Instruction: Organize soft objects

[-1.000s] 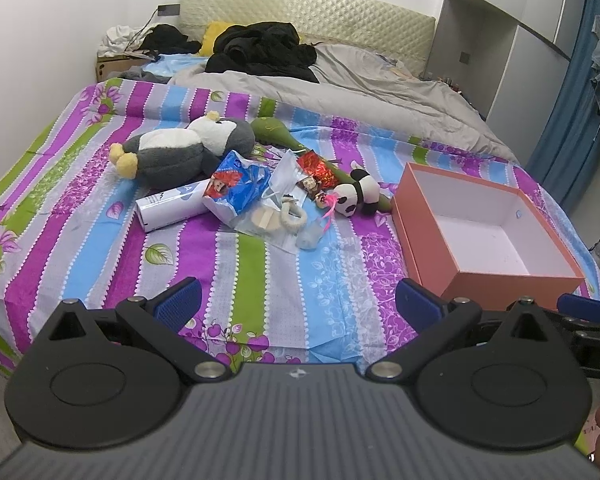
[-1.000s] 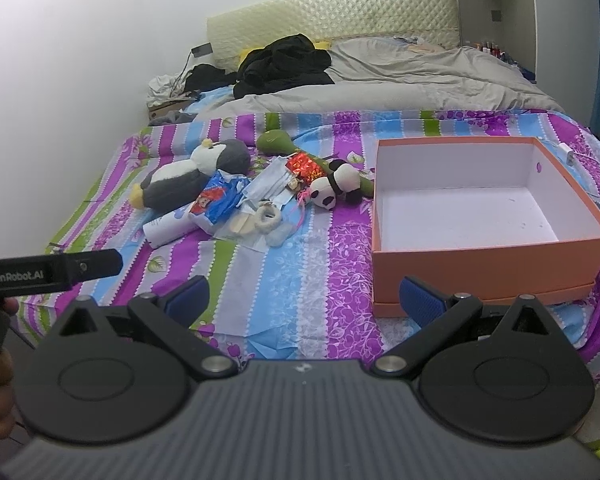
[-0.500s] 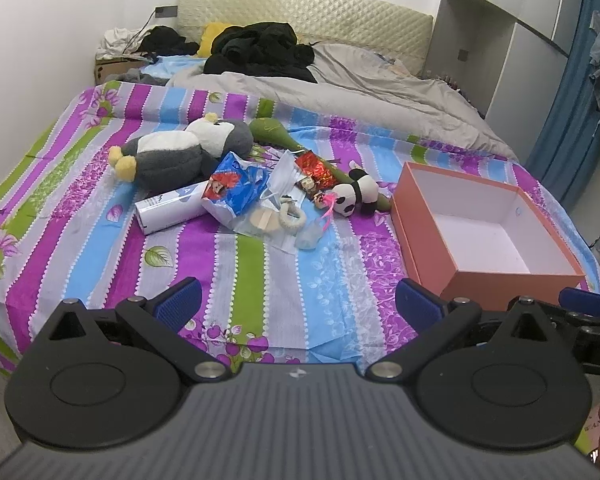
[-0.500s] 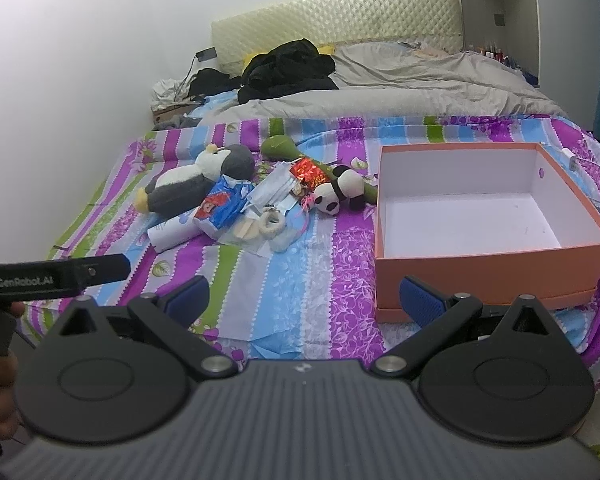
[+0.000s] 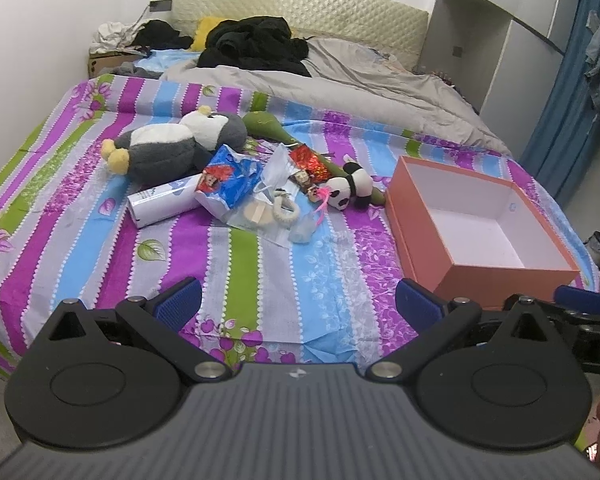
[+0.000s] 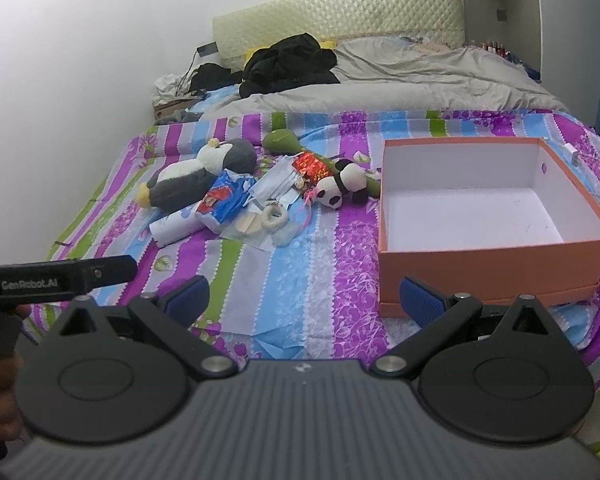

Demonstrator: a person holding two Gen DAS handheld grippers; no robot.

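A grey-and-white penguin plush (image 5: pixel 168 148) (image 6: pixel 196 176) lies on the striped bedspread, beside a green plush (image 5: pixel 268 126) (image 6: pixel 284 141) and a small panda plush (image 5: pixel 350 188) (image 6: pixel 340 188). Around them are a blue snack bag (image 5: pixel 228 180) (image 6: pixel 224 198), clear packets and a white tube (image 5: pixel 164 204) (image 6: pixel 172 228). An empty orange box (image 5: pixel 420 236) (image 6: pixel 492 272) sits to the right. My left gripper (image 5: pixel 298 304) hovers open over the bed's near edge. My right gripper (image 6: pixel 304 296) is open too, its right finger just in front of the box.
A grey duvet (image 5: pixel 340 76) and black clothes (image 5: pixel 256 44) cover the far half of the bed. A wall runs along the left, wardrobes and a blue curtain (image 5: pixel 572 100) on the right. The left gripper's body (image 6: pixel 56 276) shows in the right wrist view.
Both grippers have moved slightly forward toward the bed; the objects look a little nearer. Nothing on the bed has shifted and both jaws stay open.
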